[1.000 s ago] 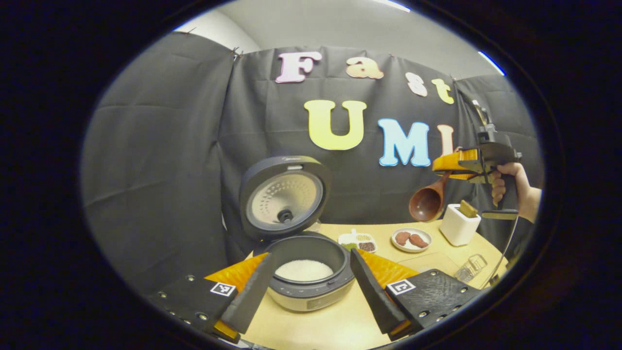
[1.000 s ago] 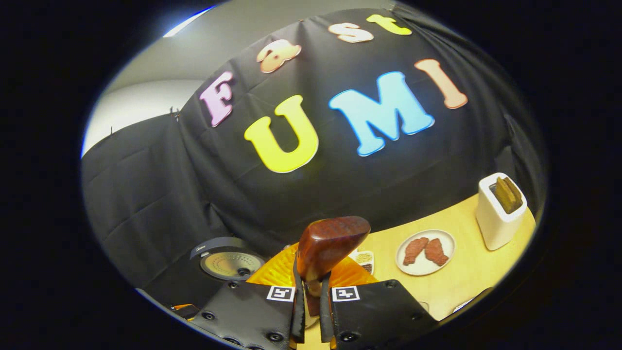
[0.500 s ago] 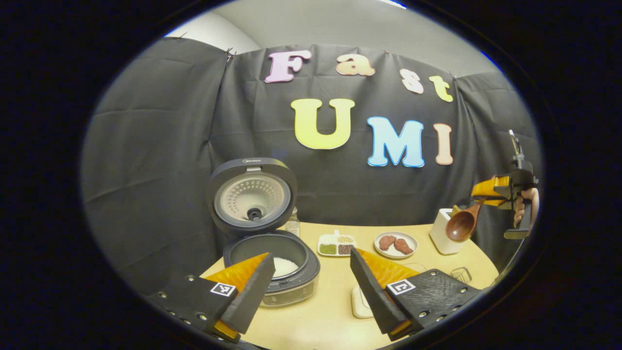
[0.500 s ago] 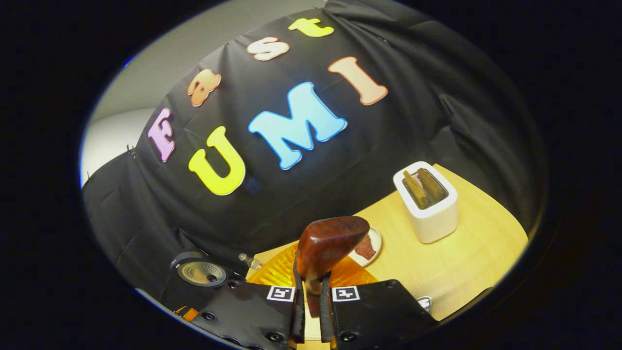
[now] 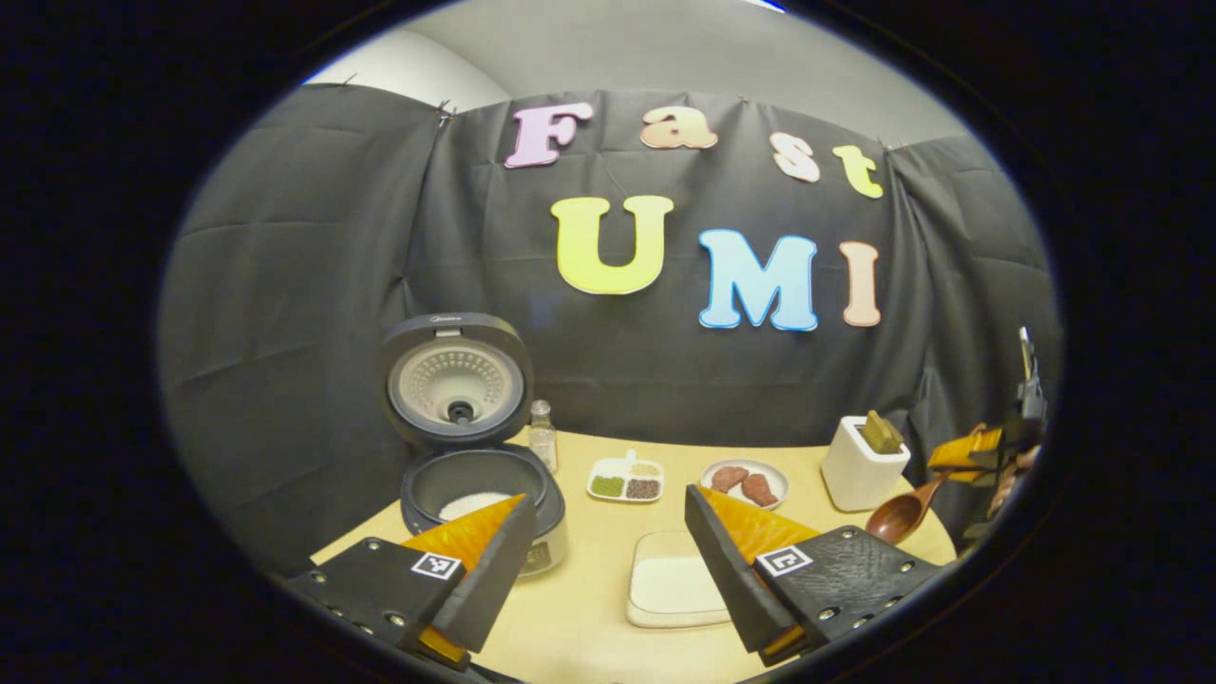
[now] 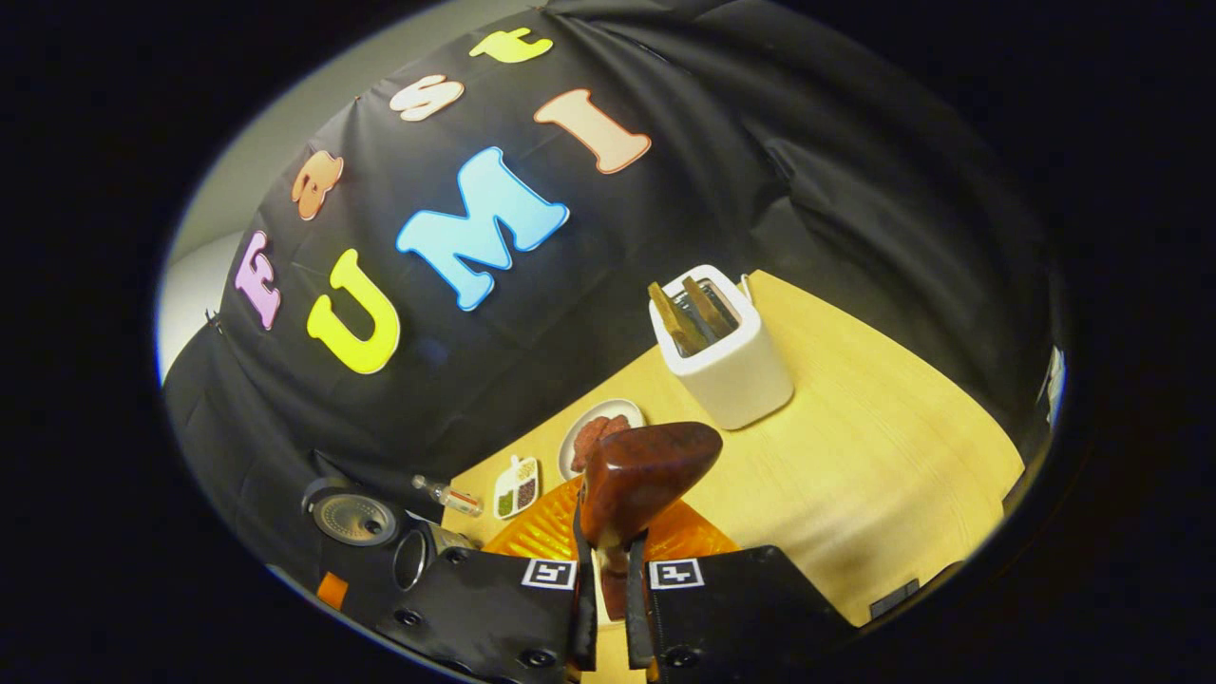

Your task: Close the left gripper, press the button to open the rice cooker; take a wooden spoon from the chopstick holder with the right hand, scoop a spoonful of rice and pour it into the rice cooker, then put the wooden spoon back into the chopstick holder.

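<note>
The rice cooker (image 5: 472,494) stands open at the left of the table, lid (image 5: 456,380) upright, white rice in its pot. My left gripper (image 5: 608,560) hangs open in front of it, holding nothing. The white chopstick holder (image 5: 860,465) stands at the right with wooden utensils in it. Just right of it and lower, my right gripper (image 5: 955,467) carries the wooden spoon (image 5: 901,514), bowl hanging near the table. In the right gripper view the spoon (image 6: 646,470) sits pinched in my right gripper (image 6: 608,589), with the holder (image 6: 722,351) ahead and above it. The cooker (image 6: 356,518) shows small at lower left.
A white tray of rice (image 5: 670,584) lies on the table (image 5: 589,627) between my left fingers. Behind it are a divided dish (image 5: 622,480), a plate of meat (image 5: 744,482) and a small bottle (image 5: 542,437). Black cloth walls close the back and sides.
My left gripper has drawn back from the cooker, still open. My right gripper has carried the spoon right and downward, to beside the chopstick holder.
</note>
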`<state>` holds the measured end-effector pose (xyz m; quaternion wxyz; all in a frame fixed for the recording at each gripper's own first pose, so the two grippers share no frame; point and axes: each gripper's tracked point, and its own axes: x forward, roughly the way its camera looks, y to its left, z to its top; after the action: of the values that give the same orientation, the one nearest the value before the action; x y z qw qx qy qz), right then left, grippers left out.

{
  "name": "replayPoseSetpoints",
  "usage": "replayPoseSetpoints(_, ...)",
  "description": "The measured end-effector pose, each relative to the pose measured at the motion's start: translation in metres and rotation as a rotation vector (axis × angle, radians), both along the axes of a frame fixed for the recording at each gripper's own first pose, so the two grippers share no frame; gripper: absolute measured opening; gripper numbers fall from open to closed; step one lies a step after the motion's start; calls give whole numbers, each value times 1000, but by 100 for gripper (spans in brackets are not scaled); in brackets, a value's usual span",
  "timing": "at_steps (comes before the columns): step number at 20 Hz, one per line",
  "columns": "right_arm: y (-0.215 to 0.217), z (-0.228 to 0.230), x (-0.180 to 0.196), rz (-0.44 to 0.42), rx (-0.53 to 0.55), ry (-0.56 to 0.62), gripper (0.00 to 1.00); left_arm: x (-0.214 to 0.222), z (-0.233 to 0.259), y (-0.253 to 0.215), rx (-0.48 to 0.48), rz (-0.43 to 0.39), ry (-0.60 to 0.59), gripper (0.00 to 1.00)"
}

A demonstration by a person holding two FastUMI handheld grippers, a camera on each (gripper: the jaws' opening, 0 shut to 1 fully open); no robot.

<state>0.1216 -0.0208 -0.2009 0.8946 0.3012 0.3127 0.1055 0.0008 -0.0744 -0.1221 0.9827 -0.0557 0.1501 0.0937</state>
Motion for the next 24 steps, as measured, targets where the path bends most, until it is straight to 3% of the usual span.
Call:
replayPoseSetpoints(3, -4, -23, -5, 11, -25, 37, 10, -10, 3, -11, 8, 32, 5, 97)
replayPoseSetpoints(6, -3, -44, -6, 5, -45, 59, 14, -20, 8, -15, -10, 43, 10, 98)
replayPoseSetpoints(11, 13, -72, -11, 9, -102, 82, 14, -30, 18, 9, 22, 75, 3, 97)
replayPoseSetpoints(17, 14, -92, -8, -41, -171, 110, 10, -34, 14, 55, -7, 85, 21, 96)
replayPoseSetpoints(19, 12, -103, -8, -58, -197, 133, 16, -34, 13, 78, -12, 94, 19, 96)
replayPoseSetpoints(21, 13, -106, -8, -84, -211, 141, 12, -33, 14, 100, -20, 106, 13, 97)
replayPoseSetpoints(24, 16, -116, -14, -111, -240, 156, 17, -28, 12, 130, -32, 117, 6, 97)
